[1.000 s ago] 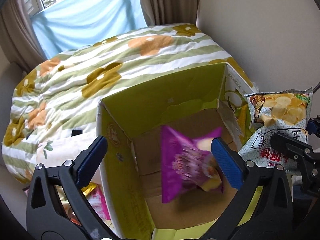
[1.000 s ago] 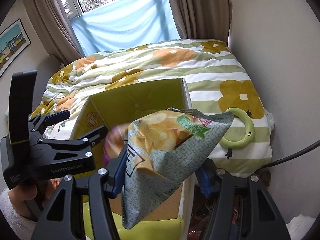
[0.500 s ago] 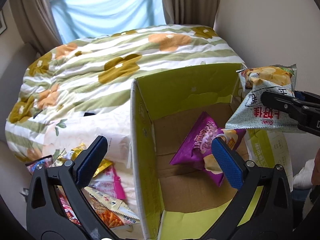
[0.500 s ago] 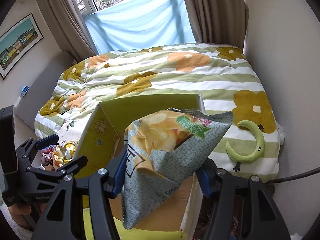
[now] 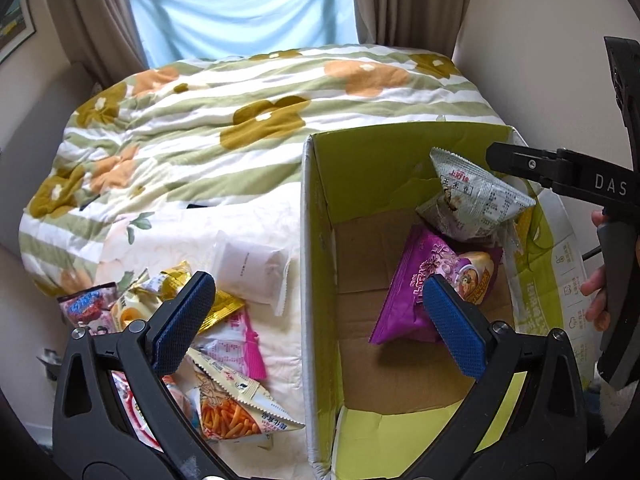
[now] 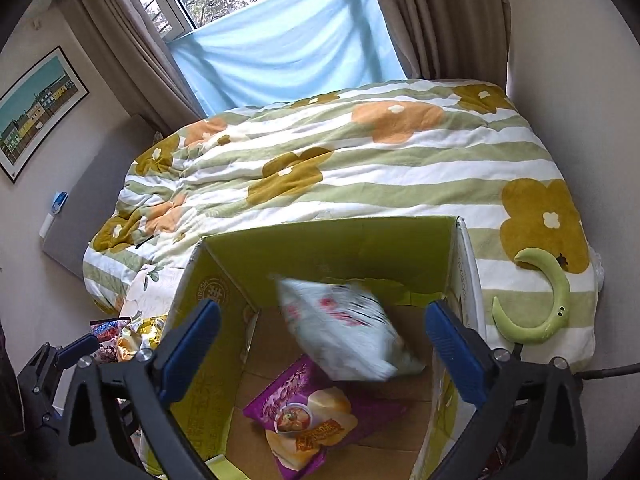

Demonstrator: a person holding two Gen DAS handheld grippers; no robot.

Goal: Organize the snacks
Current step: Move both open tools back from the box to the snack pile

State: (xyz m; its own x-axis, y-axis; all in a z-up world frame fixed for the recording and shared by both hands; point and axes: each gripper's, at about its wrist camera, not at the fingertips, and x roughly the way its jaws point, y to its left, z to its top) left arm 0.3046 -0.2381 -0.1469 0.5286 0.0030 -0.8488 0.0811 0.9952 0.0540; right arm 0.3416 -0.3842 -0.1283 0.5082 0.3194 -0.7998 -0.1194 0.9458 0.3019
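The grey-white chip bag is seen blurred between the wide blue pads of the right gripper, whose jaws are opening; the pads do not press on it, so it is judged to be released and dropping into the cardboard box. In the left wrist view the same bag is found at the far right corner of the box, above the purple chip bag that lies on the cardboard floor. The left gripper is held spread wide with nothing between its pads, above the box's left wall.

Such bags are judged to be light, soft and puffed with air, with a slippery film and fragile contents; a hold at the crimped top seam or a corner would be safest, with little squeezing. The remaining snacks are piled on the bedspread just beside the box: an orange-stick packet, a pink one, a gold one and a white pouch. The falling bag shows red print on pale film
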